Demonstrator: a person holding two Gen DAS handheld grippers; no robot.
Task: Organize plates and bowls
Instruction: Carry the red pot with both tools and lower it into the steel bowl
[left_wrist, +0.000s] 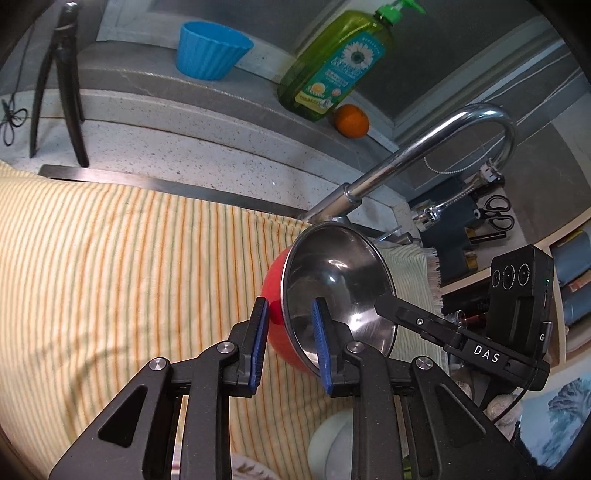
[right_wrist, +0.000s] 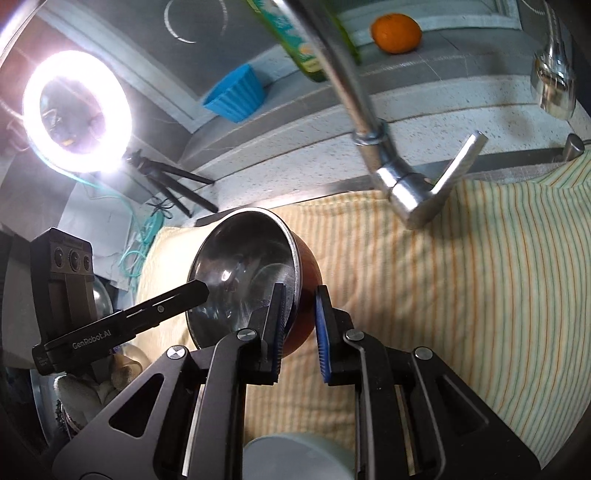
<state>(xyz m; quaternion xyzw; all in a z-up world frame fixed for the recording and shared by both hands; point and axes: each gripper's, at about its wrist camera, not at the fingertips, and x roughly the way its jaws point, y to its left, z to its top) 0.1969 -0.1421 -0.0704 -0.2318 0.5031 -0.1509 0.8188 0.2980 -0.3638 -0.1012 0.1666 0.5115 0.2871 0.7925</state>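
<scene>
A red bowl with a shiny steel inside (left_wrist: 332, 291) is held on edge above the striped cloth. My left gripper (left_wrist: 290, 343) straddles its rim, one blue pad outside on the red wall, one inside, shut on it. My right gripper (right_wrist: 299, 332) straddles the opposite rim of the same bowl (right_wrist: 243, 269) in the same way, shut on it. Each gripper shows in the other's view as a black finger at the bowl's rim. A white bowl or plate (left_wrist: 325, 450) lies below the grippers, also in the right wrist view (right_wrist: 295, 458).
A yellow striped cloth (left_wrist: 110, 277) covers the sink area. A chrome tap (left_wrist: 424, 155) arches above it. On the back ledge stand a blue fluted cup (left_wrist: 210, 51), a green soap bottle (left_wrist: 332, 62) and an orange (left_wrist: 352, 120). A ring light (right_wrist: 75, 110) and tripod stand at left.
</scene>
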